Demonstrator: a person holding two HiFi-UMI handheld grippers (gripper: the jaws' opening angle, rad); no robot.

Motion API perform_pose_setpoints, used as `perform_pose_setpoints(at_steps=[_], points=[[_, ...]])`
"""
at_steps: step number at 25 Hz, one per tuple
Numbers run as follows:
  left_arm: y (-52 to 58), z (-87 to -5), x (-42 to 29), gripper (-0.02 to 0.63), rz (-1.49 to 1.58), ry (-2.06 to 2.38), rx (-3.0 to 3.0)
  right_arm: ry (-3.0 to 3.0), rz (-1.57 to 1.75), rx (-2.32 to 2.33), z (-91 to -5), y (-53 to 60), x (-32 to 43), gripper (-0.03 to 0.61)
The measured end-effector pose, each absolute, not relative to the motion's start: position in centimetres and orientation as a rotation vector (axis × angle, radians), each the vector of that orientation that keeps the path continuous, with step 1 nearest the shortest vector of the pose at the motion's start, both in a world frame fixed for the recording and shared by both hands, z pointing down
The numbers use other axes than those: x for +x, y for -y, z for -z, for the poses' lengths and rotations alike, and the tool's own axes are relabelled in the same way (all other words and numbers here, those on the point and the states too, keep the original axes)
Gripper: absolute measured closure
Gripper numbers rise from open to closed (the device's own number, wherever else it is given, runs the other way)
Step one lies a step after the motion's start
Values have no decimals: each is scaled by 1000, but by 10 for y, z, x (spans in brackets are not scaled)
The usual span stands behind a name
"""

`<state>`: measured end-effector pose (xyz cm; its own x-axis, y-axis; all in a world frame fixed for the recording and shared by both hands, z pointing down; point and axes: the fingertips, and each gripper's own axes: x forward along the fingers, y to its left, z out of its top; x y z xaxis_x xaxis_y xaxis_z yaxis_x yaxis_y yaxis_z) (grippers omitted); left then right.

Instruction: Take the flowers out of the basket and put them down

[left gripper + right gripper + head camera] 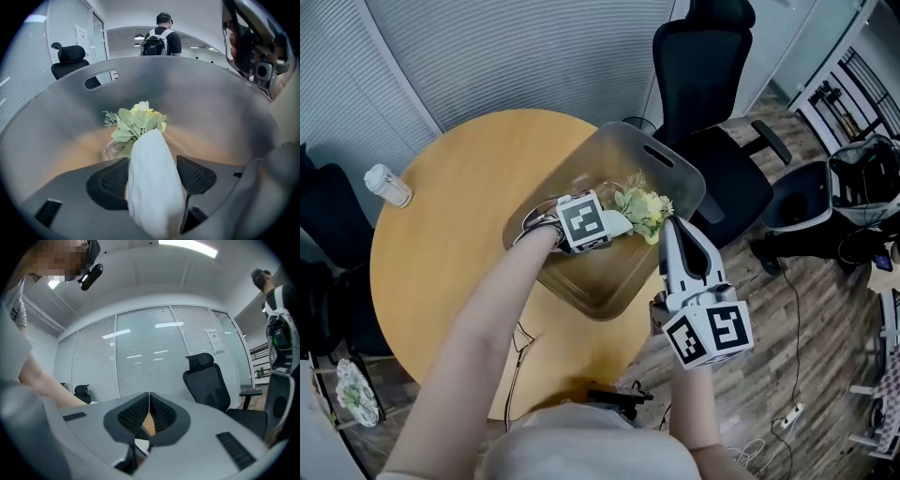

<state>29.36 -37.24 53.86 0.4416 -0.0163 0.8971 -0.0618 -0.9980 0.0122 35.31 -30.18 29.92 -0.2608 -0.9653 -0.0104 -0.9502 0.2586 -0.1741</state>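
Observation:
A small bunch of yellow-green flowers (644, 210) in a white wrap (154, 183) is inside the translucent grey basket (609, 150), which stands tilted on the round wooden table (459, 234). My left gripper (614, 223) reaches into the basket and is shut on the wrap. In the left gripper view both pads (110, 185) press the wrap, with the flower heads (138, 119) sticking out past them. My right gripper (670, 225) is shut at the basket's near right rim. Its pads (161, 411) meet, and I cannot make out the rim between them.
A white bottle (388, 186) lies at the table's far left. A black office chair (712, 94) stands behind the basket and a dark one (323, 216) at the left. A person with a backpack (161, 40) stands far off. Cables and a power strip (789, 417) lie on the floor.

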Motion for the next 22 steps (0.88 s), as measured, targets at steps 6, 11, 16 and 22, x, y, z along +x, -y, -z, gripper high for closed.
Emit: perform_pose_setpoints(at_steps=[6, 11, 16, 22], points=[[369, -520, 293, 288, -1617, 89, 2676, -2392, 180, -1832, -290, 293, 353, 552], [369, -504, 292, 288, -1603, 115, 2704, -2386, 157, -1827, -281, 288, 353, 552], [368, -483, 293, 288, -1565, 147, 2737, -2383, 139, -1818, -272, 281, 352, 552], [361, -464, 294, 288, -1522, 184, 2768, -2377, 121, -1808, -268, 268, 352, 552]])
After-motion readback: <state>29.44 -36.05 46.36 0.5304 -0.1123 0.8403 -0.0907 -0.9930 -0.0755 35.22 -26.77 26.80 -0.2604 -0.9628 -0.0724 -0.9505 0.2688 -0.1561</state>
